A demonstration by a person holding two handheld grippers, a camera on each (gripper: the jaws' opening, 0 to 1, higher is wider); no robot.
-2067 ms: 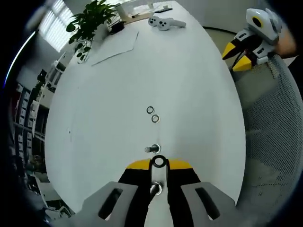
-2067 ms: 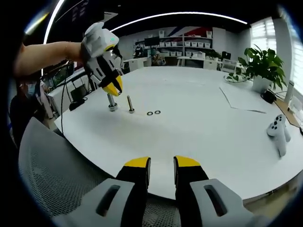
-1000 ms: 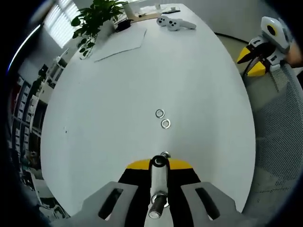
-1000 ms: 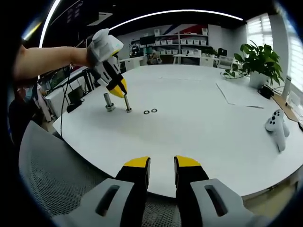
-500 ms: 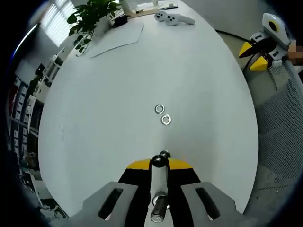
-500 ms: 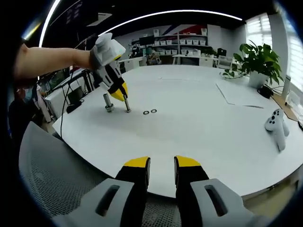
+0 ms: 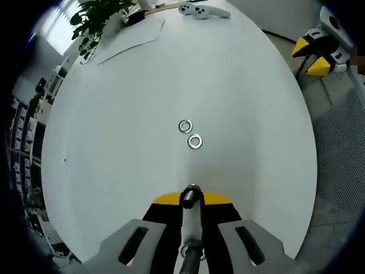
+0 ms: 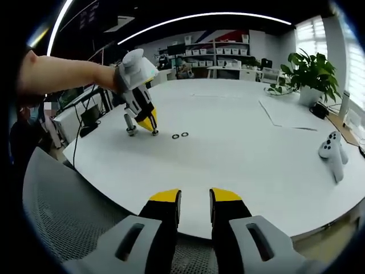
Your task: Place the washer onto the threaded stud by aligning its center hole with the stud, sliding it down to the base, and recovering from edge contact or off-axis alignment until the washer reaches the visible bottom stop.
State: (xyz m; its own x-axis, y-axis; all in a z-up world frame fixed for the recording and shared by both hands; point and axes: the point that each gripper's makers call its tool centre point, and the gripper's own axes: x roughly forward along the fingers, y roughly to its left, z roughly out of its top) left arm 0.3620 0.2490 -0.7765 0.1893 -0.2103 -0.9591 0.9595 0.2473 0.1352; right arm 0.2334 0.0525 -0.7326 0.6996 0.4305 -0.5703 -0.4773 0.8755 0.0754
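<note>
In the left gripper view, our left hand-held gripper (image 7: 191, 201) has its yellow-tipped jaws closed around the threaded stud (image 7: 190, 228), which runs down toward 6 o'clock. Two washers (image 7: 190, 133) lie flat on the white counter (image 7: 114, 114), just beside each other, at 12 o'clock from the jaws. In the right gripper view, our right hand-held gripper (image 8: 194, 201) holds nothing, jaws narrowly apart, well back from the washers at 11 o'clock.

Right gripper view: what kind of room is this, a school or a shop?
Probably an office or lab workroom. A big white table fills the middle, shelves of bins line the back wall, and a potted plant stands by the window.
</note>
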